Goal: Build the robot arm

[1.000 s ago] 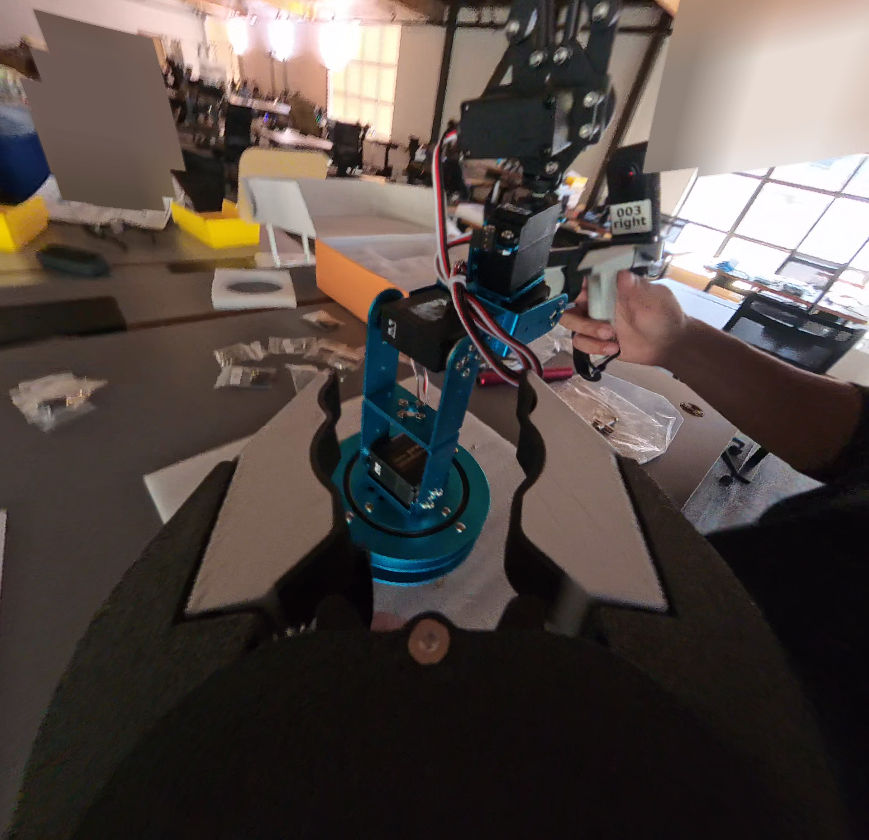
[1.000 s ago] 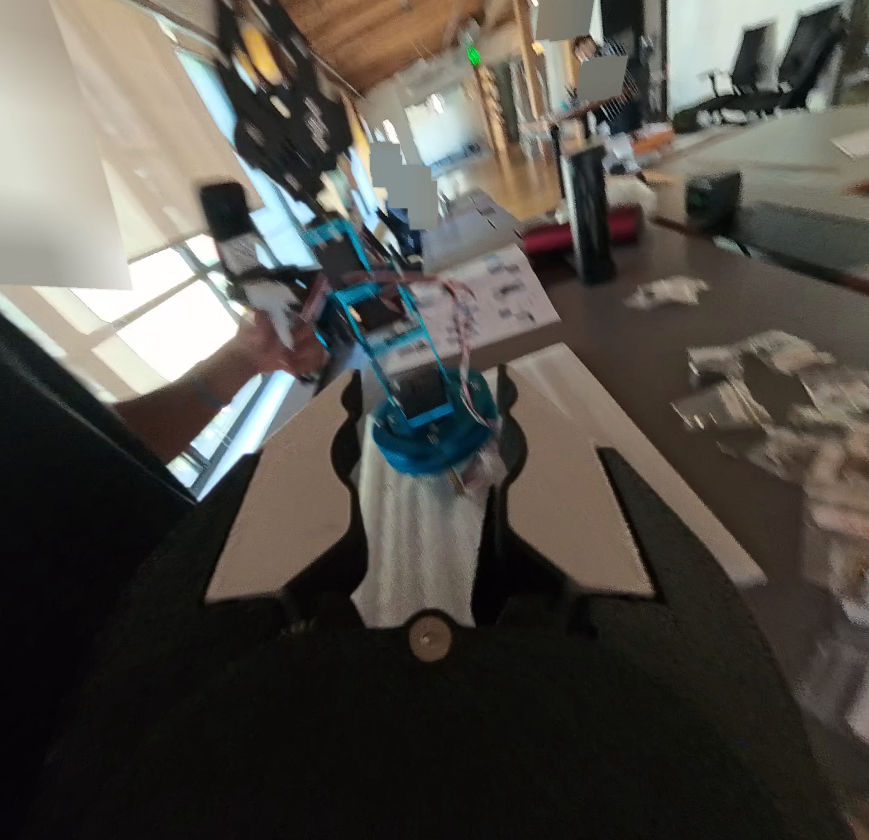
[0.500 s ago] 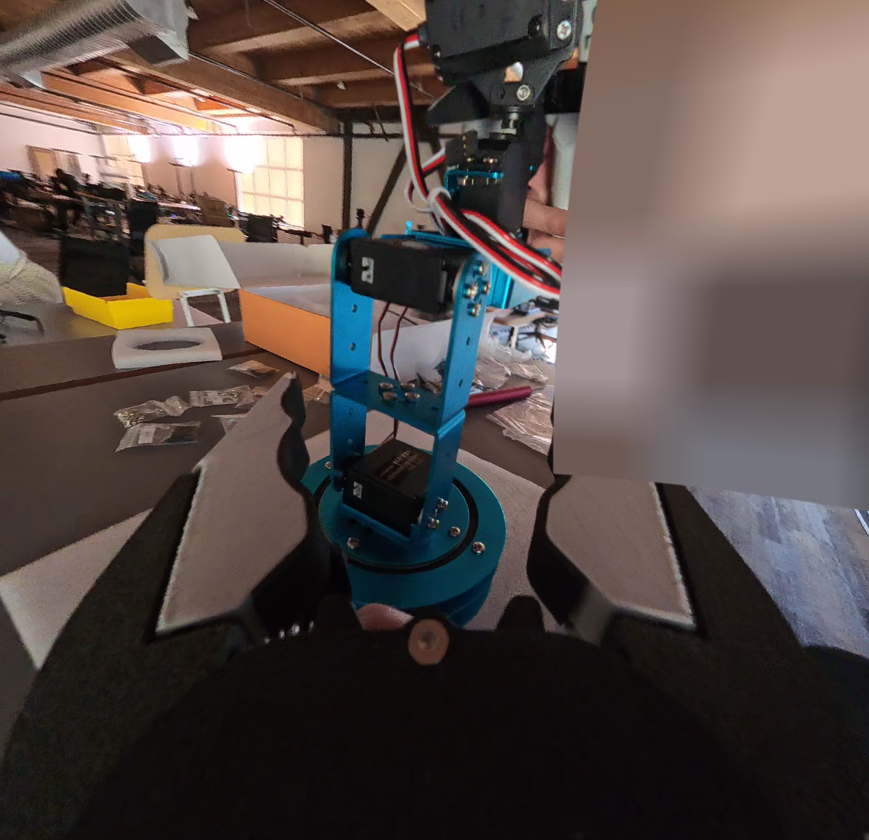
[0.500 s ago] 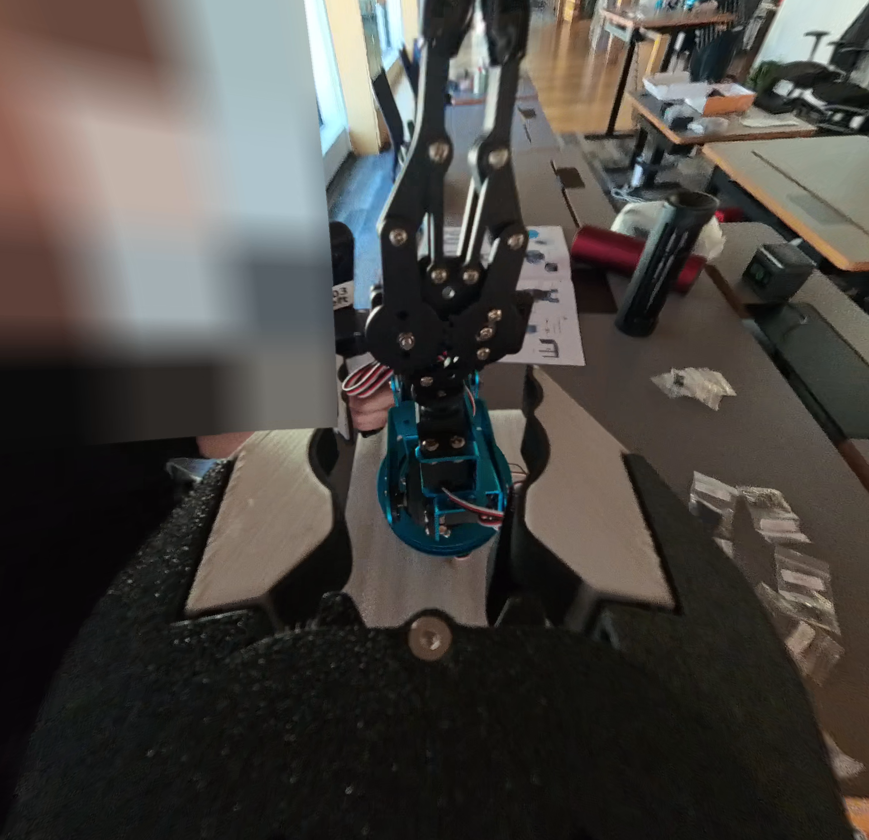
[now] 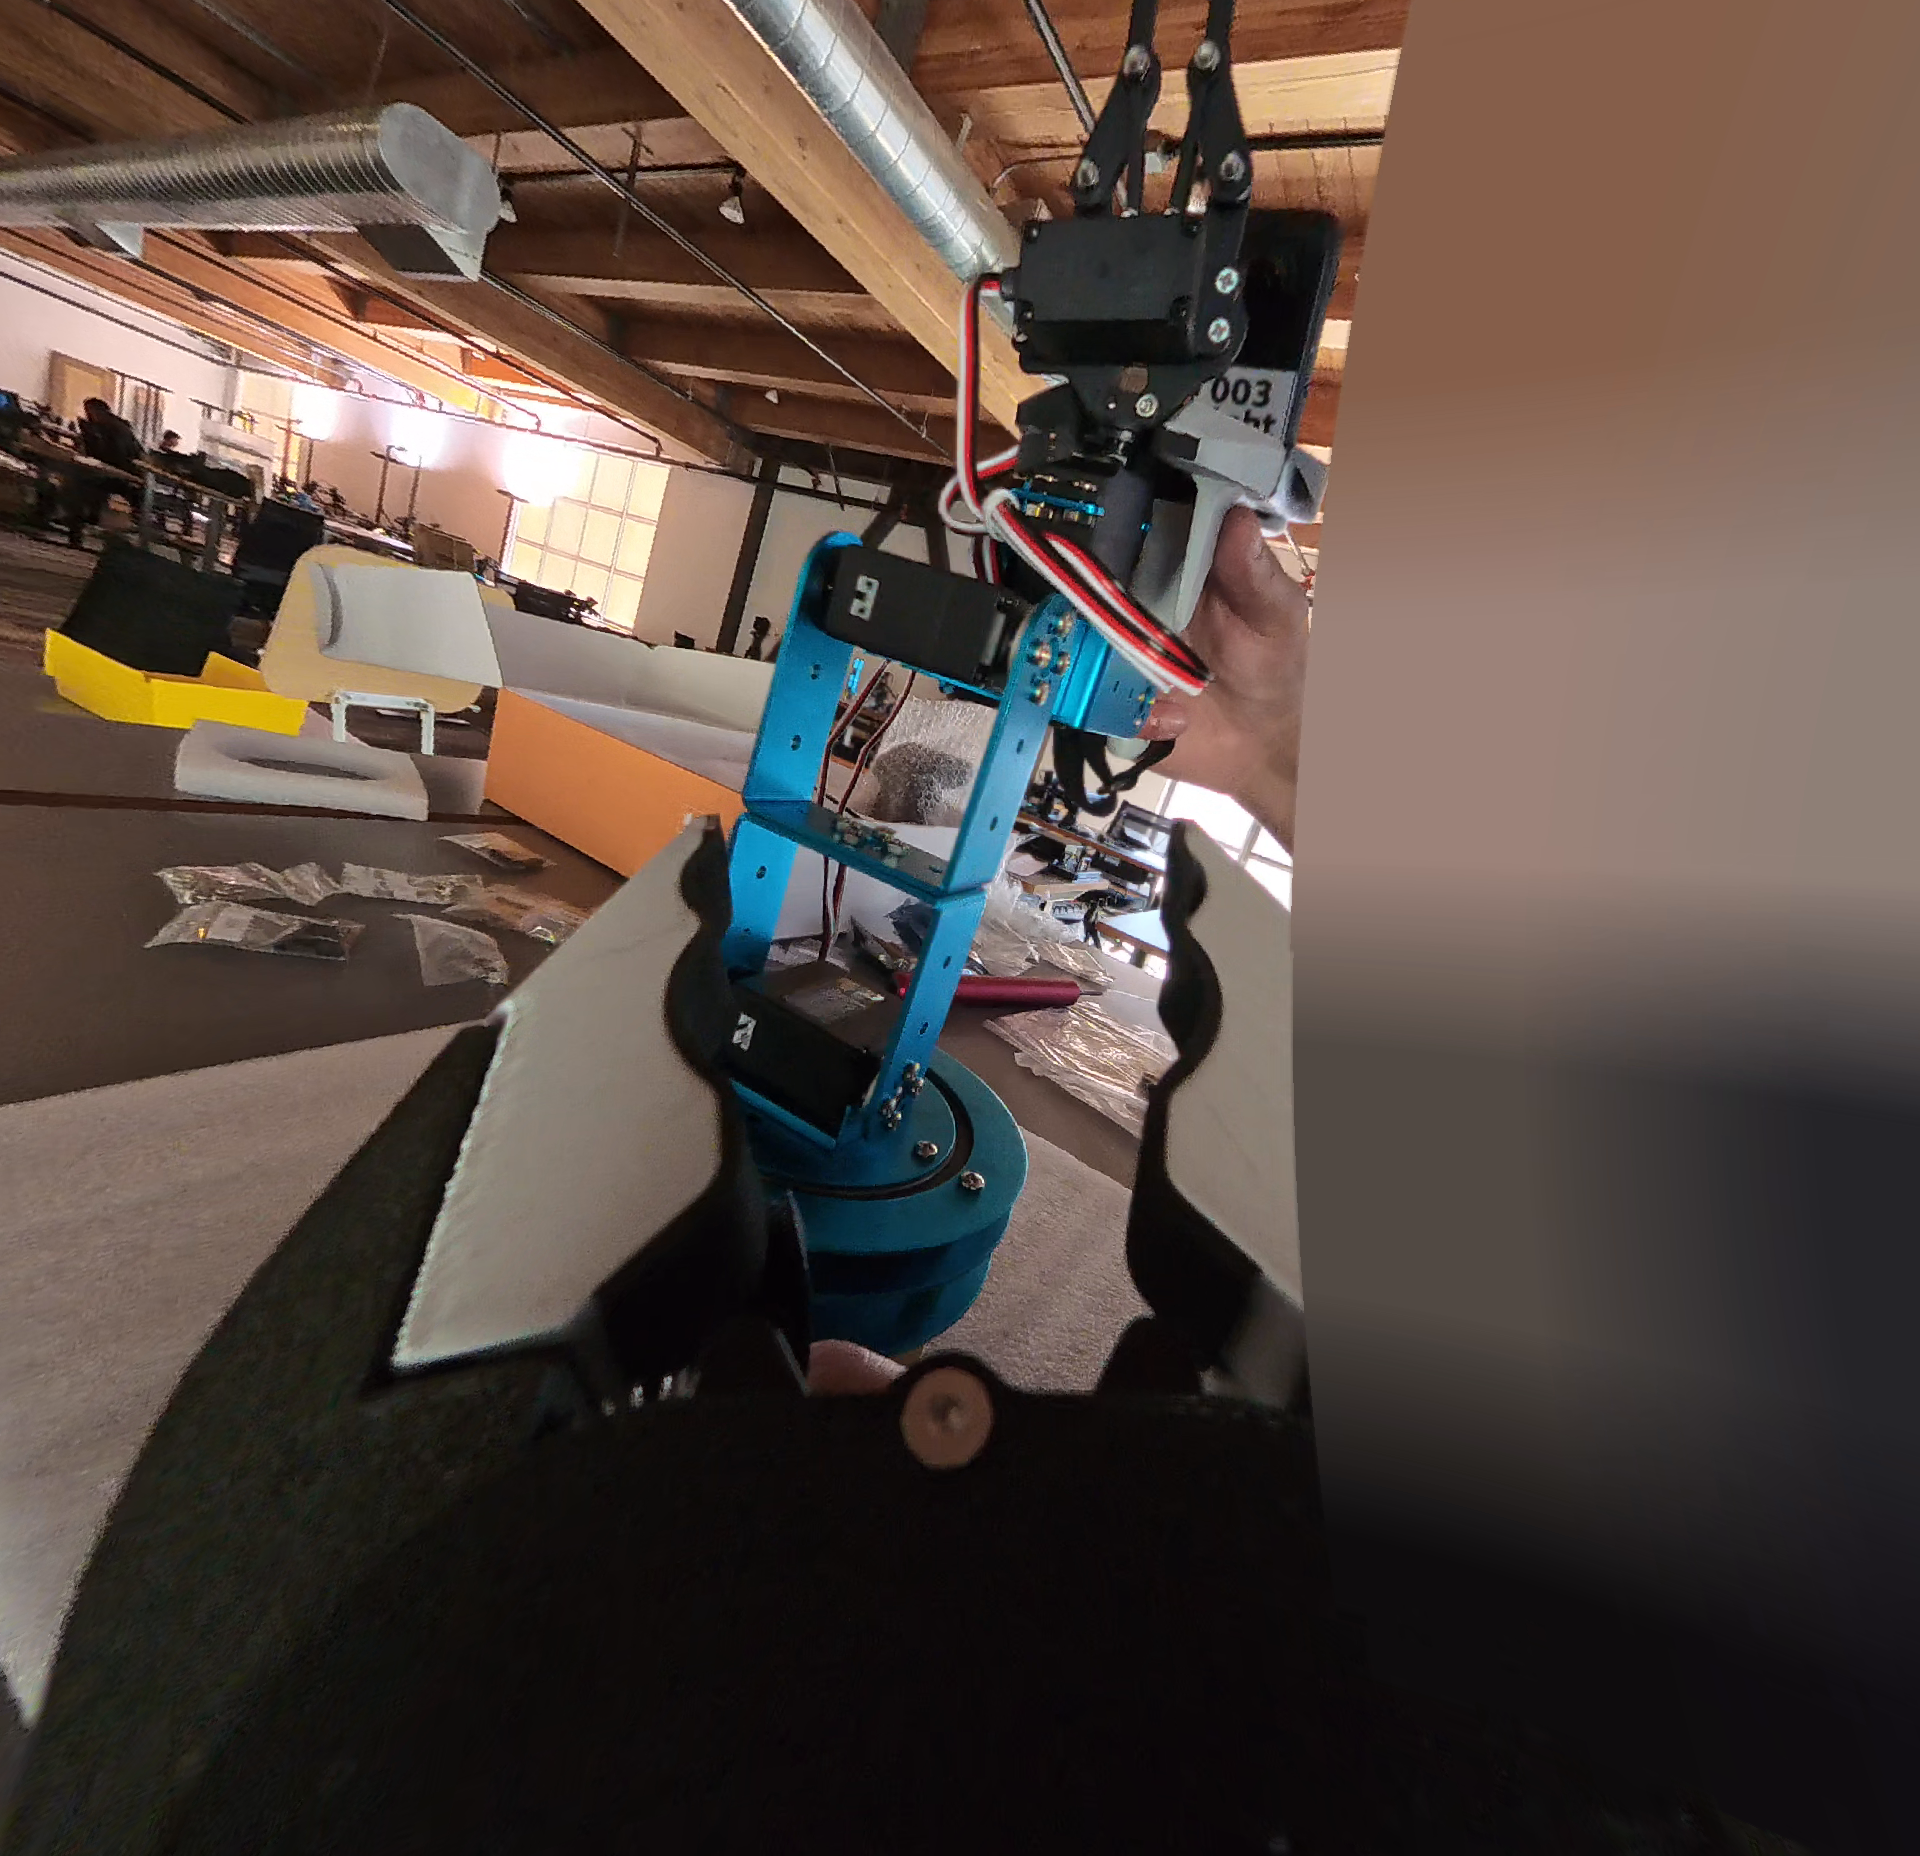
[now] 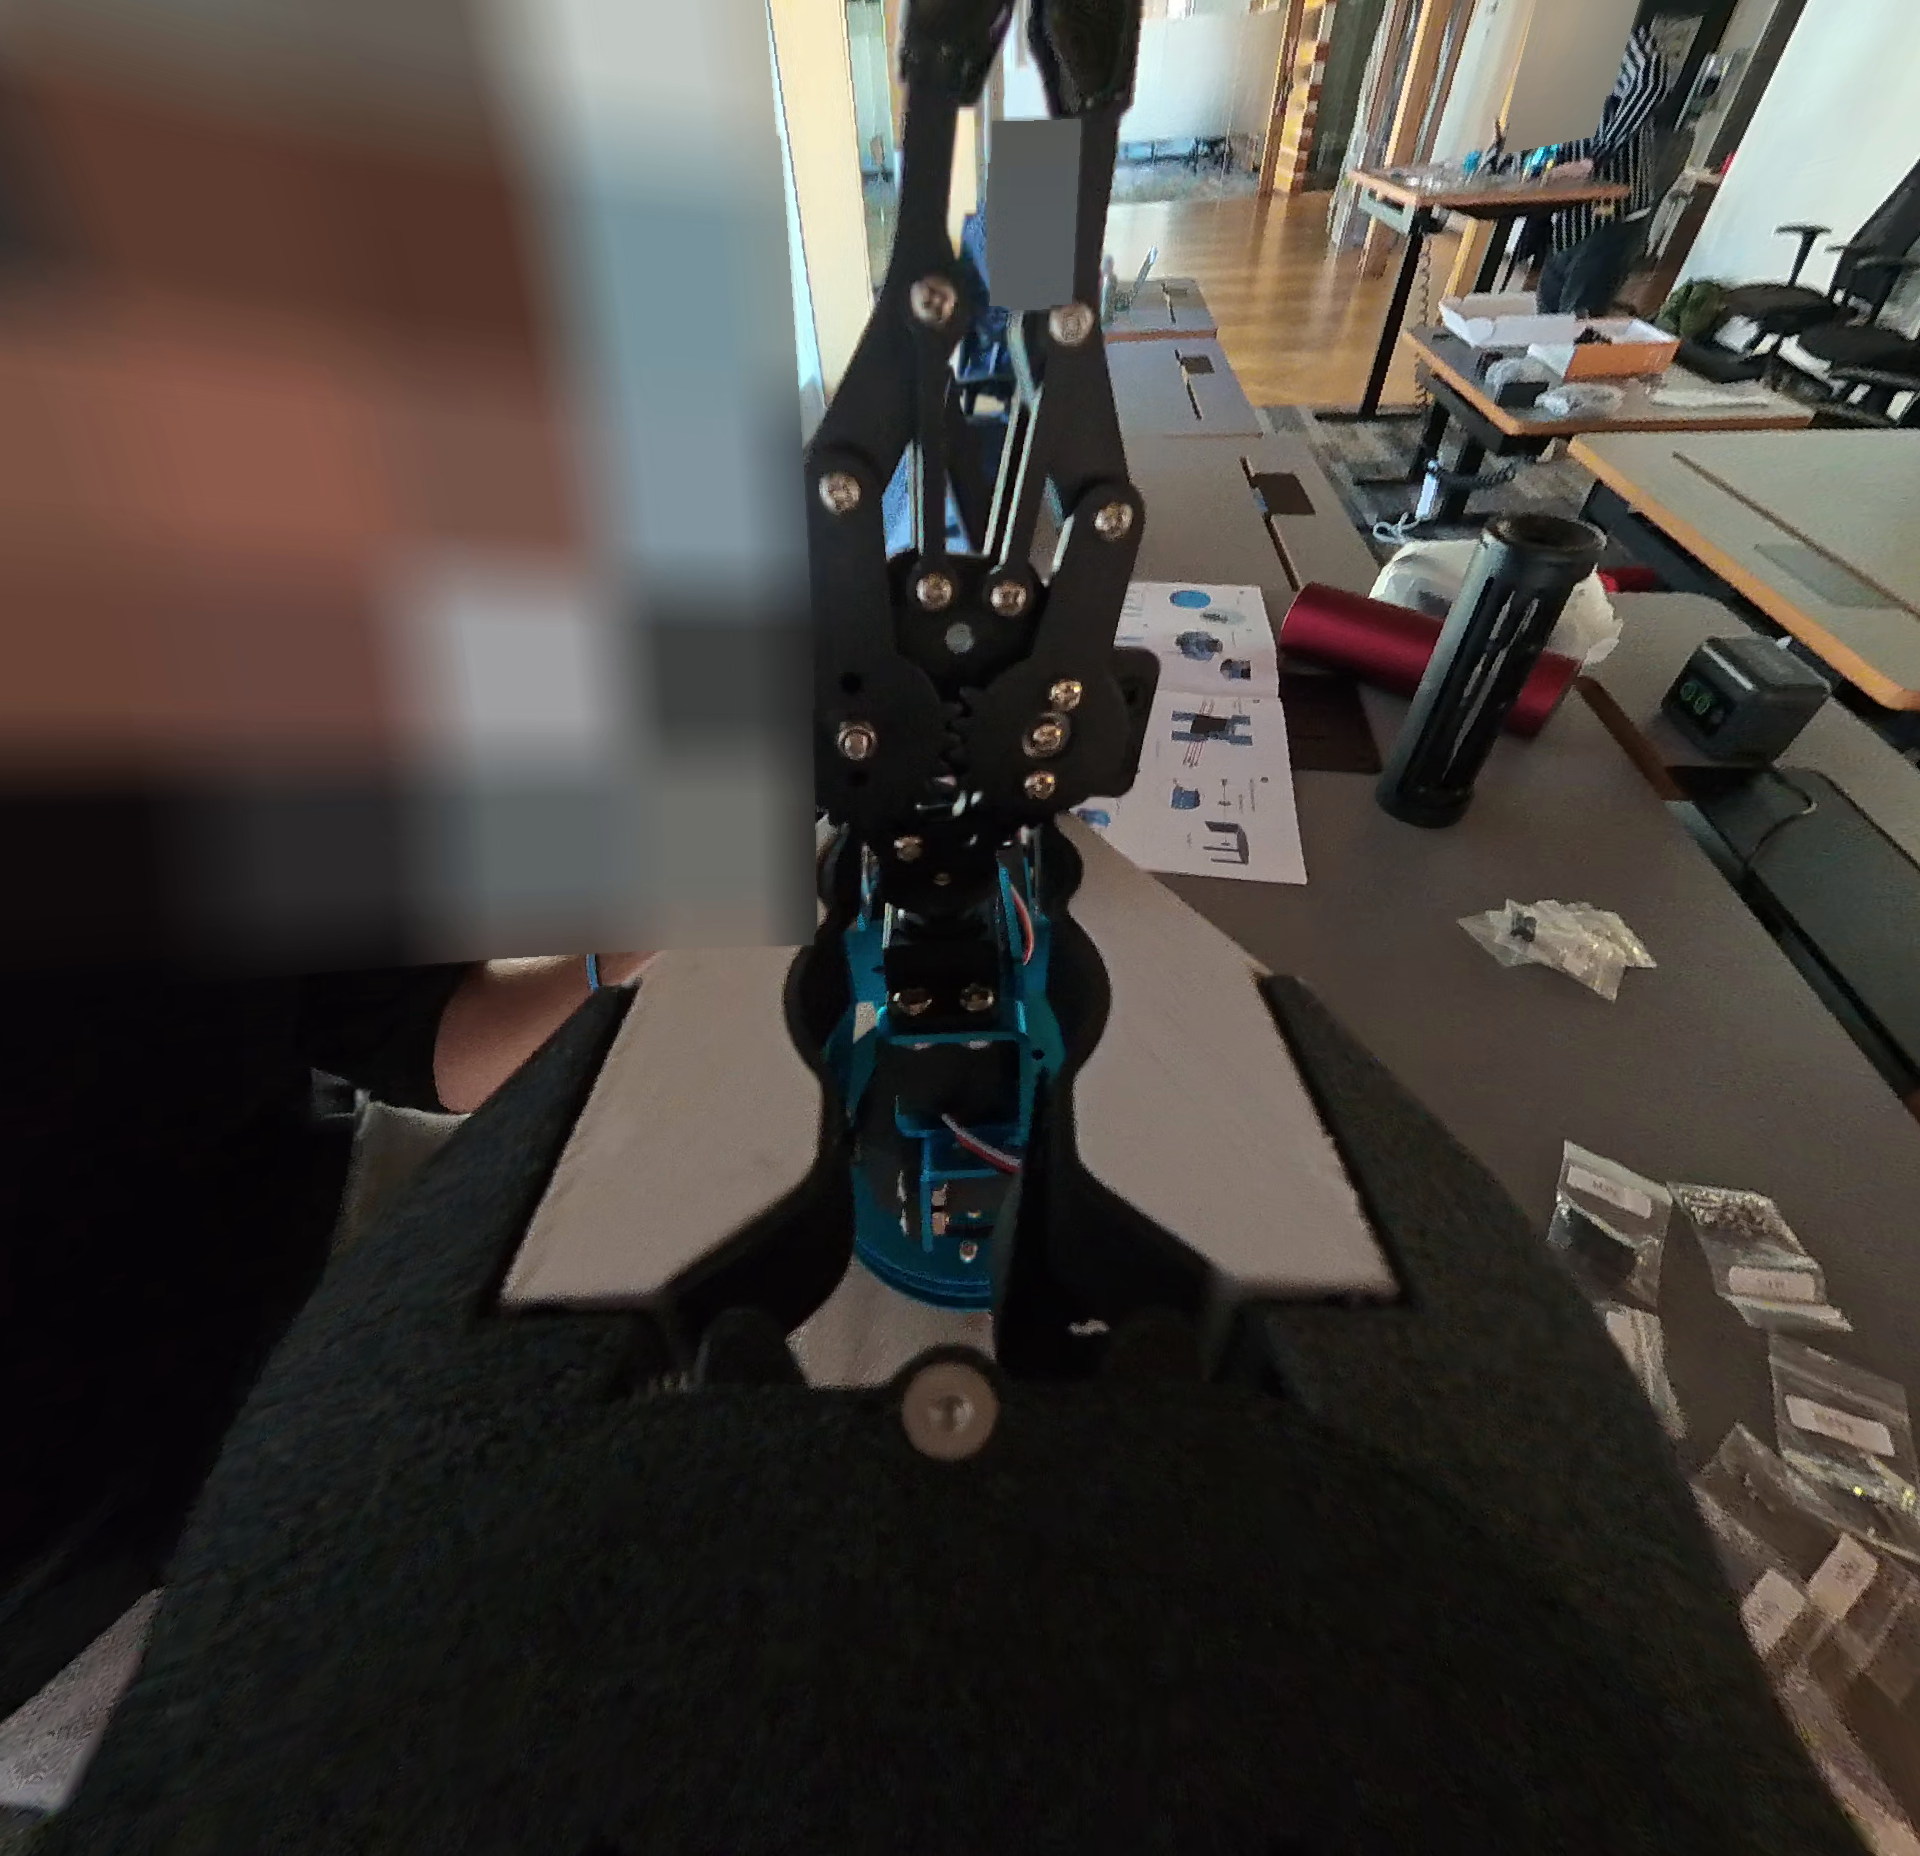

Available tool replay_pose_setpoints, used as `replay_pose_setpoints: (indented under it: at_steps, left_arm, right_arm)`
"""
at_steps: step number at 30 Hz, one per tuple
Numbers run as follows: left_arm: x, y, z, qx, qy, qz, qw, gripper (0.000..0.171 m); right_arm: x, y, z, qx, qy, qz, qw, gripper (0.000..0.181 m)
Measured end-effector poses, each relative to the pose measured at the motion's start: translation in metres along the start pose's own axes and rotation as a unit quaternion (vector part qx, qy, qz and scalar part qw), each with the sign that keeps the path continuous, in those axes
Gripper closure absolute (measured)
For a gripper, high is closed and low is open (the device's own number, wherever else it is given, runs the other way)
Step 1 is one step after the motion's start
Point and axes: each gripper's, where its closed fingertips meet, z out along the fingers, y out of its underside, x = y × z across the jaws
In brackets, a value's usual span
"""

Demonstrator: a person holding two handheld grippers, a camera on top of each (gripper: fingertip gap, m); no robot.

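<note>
Since 0.5 s ago: right gripper narrowed — clamped on blue kit arm; left gripper wide, straddling base.

A dark tabletop carries a pale mat under the jaws; the blue robot-arm kit stands on it; right of the jaws lie small plastic bags, a leaflet, a black cylinder

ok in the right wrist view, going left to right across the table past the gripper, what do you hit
Blue and black robot arm kit between the right gripper fingers → instruction sheet → red cylinder → black tube → grey box.
</note>
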Motion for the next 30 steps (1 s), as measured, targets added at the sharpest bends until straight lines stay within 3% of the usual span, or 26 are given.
replay_pose_setpoints:
  at_steps: [1, 13, 15, 17, 22, 25, 30]
  left_arm:
    - [-0.001, 0.000, 0.001, -0.002, 0.001, -0.002, 1.000, 0.088]
    - [-0.001, -0.011, 0.025, -0.002, 0.035, -0.014, 0.999, 0.081]
    - [-0.001, -0.015, 0.033, -0.008, 0.048, -0.004, 0.999, 0.077]
    - [0.001, -0.016, 0.041, -0.024, 0.062, 0.008, 0.998, 0.073]
    - [0.004, -0.011, 0.054, -0.039, 0.066, 0.025, 0.997, 0.081]
    - [-0.003, -0.011, 0.056, -0.038, 0.047, 0.037, 0.997, 0.096]
    - [-0.009, -0.012, 0.054, -0.037, 0.039, 0.044, 0.998, 0.102]
  right_arm:
    - [0.000, -0.001, 0.001, 0.007, -0.001, -0.002, 1.000, 0.150]
    - [0.001, 0.004, -0.005, 0.031, -0.035, -0.005, 0.999, 0.151]
    - [0.008, 0.009, -0.009, 0.003, -0.025, 0.026, 0.999, 0.102]
    - [0.007, 0.007, -0.017, -0.010, -0.046, 0.044, 0.998, 0.084]
    - [0.003, -0.014, -0.011, -0.028, -0.077, 0.072, 0.994, 0.084]
    - [0.000, -0.015, 0.000, -0.064, -0.092, 0.081, 0.990, 0.110]
    - [-0.001, -0.017, 0.005, -0.082, -0.078, 0.035, 0.993, 0.114]
